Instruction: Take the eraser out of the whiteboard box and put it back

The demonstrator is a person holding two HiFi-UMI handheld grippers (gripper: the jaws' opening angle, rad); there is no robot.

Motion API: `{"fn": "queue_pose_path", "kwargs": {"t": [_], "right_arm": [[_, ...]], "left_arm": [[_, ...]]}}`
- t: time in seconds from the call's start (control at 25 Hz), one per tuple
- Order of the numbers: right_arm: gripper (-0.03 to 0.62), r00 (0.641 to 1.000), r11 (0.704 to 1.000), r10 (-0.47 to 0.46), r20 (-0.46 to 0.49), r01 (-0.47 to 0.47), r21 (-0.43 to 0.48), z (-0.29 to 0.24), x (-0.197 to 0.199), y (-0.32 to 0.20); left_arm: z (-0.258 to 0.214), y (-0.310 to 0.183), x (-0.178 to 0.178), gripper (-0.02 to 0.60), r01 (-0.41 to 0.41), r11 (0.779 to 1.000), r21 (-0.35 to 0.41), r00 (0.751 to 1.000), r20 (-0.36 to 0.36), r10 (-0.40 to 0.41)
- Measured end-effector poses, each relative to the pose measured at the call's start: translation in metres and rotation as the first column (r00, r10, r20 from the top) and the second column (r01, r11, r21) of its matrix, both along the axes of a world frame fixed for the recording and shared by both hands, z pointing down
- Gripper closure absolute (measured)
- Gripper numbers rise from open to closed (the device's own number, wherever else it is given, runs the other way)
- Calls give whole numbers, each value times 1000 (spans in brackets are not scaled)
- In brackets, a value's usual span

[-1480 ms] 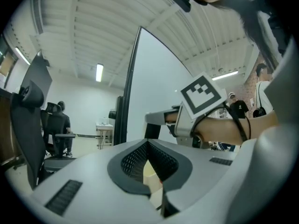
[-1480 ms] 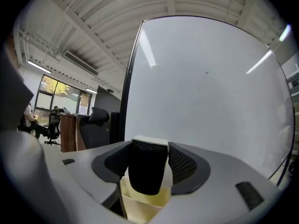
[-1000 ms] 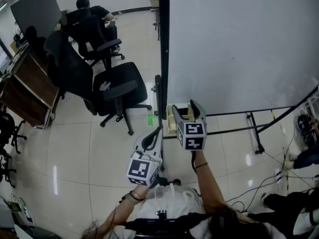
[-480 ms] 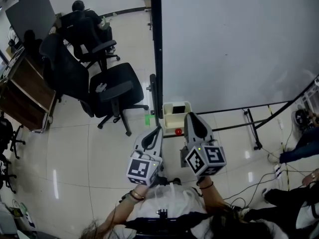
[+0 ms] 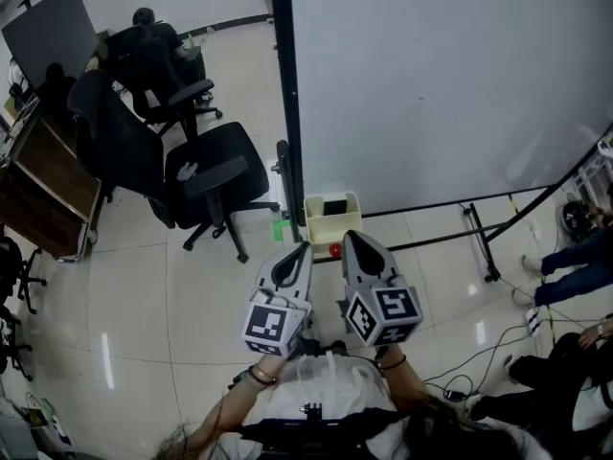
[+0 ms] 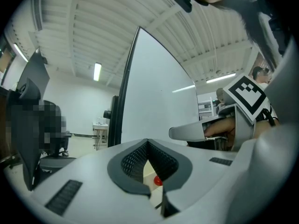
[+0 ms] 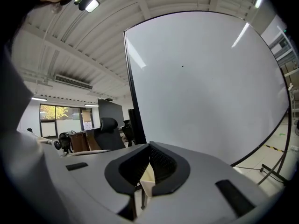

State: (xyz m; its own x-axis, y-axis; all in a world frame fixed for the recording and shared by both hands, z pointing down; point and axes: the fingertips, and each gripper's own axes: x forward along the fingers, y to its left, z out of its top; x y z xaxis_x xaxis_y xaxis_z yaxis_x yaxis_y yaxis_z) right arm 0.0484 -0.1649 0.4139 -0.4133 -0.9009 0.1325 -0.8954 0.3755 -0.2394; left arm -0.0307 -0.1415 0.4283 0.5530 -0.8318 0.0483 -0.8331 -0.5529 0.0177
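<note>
A cream whiteboard box (image 5: 314, 220) hangs at the lower left corner of the big whiteboard (image 5: 441, 84). A dark eraser (image 5: 334, 206) lies inside it. A small red knob (image 5: 334, 250) sits just below the box. My right gripper (image 5: 351, 239) is held a little short of the box, shut and empty; in its own view the jaws (image 7: 148, 149) meet, with the box's cream edge (image 7: 147, 177) seen past them. My left gripper (image 5: 301, 249) hovers beside it, also shut on nothing, with the red knob (image 6: 158, 181) showing beyond its pads.
Black office chairs (image 5: 215, 171) stand on the tiled floor to the left, with a wooden desk (image 5: 48, 185) beyond them. The whiteboard's stand legs (image 5: 479, 242) run off to the right. Cables (image 5: 498, 353) and a person's legs (image 5: 565, 257) are at the right.
The right gripper has drawn back from the box toward me and its jaws have shut with nothing in them. The eraser stays in the box. The left gripper has kept still.
</note>
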Motion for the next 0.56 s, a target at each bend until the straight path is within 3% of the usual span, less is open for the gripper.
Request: {"fn": "queue_pose_path", "kwargs": {"t": [0.56], "right_arm": [[574,1000,1000,-18,-13,17,-14,5,-4,-1]], "left_arm": [[-2,1,-2,597,3,1000,5,1000,-1,-3]]}}
